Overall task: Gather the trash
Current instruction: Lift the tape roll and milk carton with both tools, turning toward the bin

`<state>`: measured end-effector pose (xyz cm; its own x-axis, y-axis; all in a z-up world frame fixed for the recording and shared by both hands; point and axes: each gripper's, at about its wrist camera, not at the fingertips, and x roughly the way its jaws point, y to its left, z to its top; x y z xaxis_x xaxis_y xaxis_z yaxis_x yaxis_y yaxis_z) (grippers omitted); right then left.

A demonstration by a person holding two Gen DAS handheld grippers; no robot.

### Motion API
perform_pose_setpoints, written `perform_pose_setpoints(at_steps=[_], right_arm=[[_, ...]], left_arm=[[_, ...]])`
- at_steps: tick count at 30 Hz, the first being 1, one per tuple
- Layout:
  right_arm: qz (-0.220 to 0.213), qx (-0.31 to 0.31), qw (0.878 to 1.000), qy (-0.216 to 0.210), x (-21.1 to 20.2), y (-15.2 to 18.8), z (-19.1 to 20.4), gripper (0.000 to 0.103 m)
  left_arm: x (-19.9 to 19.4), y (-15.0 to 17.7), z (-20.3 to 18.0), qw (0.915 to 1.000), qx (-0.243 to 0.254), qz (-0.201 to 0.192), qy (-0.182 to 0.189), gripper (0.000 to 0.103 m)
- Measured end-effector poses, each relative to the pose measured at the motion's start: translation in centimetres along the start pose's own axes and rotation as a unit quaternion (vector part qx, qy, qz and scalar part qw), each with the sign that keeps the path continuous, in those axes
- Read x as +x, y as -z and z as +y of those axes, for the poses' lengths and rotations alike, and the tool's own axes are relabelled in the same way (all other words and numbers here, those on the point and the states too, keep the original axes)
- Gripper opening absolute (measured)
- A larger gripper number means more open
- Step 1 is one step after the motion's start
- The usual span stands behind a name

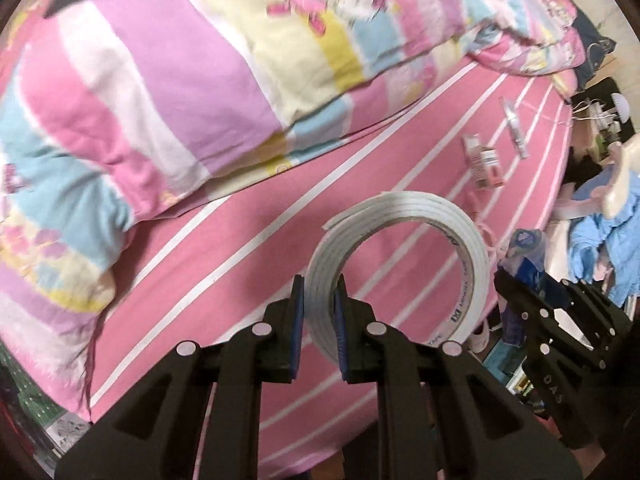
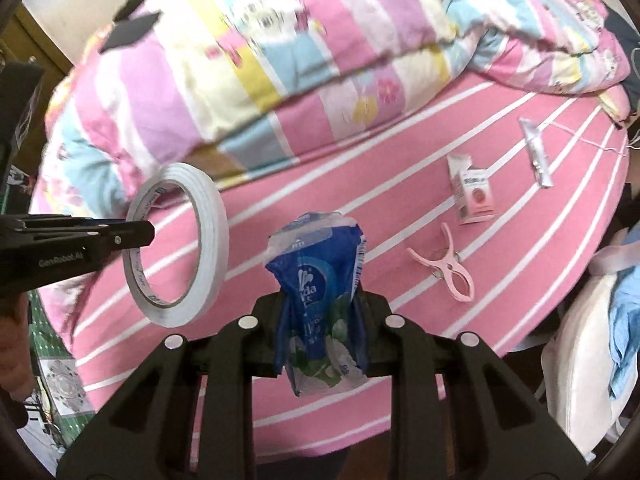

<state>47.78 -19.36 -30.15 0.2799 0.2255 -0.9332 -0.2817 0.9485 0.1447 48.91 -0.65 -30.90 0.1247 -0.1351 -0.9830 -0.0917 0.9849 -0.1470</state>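
Note:
My left gripper is shut on the rim of a white roll of double-sided tape, held above the pink striped bed sheet. In the right wrist view the left gripper comes in from the left with the tape roll standing on edge. My right gripper is shut on a crumpled blue and white tissue wrapper, which sticks up between its fingers. The left wrist view shows the right gripper and the wrapper at the right.
On the sheet lie a small white and pink box, a silver tube and a pink clothes peg. A striped quilt covers the far side. A white chair with blue clothes stands to the right.

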Motion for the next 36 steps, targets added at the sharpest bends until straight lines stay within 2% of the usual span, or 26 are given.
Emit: perform_pose_setpoints(at_steps=[9,16,22,27,30,35,36], right_arm=[[-0.055,0.030,0.998,0.000,-12.0,2.5,3.1,0.026],[-0.109,0.070,0.991,0.017,-21.1,6.3,4.7,0.026],[-0.145,0.117,0.982,0.030,-26.7,10.7,5.9,0.026],[-0.177,0.116,0.975,0.062,-30.8,13.7,7.2,0.026],[-0.195,0.140,0.968,0.080,-33.1,16.0,7.0,0.026],[-0.210,0.199,0.951,0.112,-36.0,21.0,5.9,0.026],[-0.212,0.213,0.946,0.120,-36.6,22.3,5.7,0.026]], left_arm=[[-9.8,4.2,-2.5,0.9986,0.014,-0.048,0.015,0.014],[-17.1,8.5,-4.9,0.9932,0.070,-0.083,0.041,0.014],[-20.9,11.4,-6.5,0.9848,0.119,-0.110,0.062,0.014],[-23.6,13.5,-8.6,0.9721,0.177,-0.136,0.072,0.014],[-24.3,14.6,-10.2,0.9658,0.201,-0.141,0.083,0.014],[-25.2,17.7,-14.4,0.9487,0.260,-0.140,0.113,0.014],[-25.3,18.8,-15.7,0.9430,0.279,-0.135,0.122,0.014]])
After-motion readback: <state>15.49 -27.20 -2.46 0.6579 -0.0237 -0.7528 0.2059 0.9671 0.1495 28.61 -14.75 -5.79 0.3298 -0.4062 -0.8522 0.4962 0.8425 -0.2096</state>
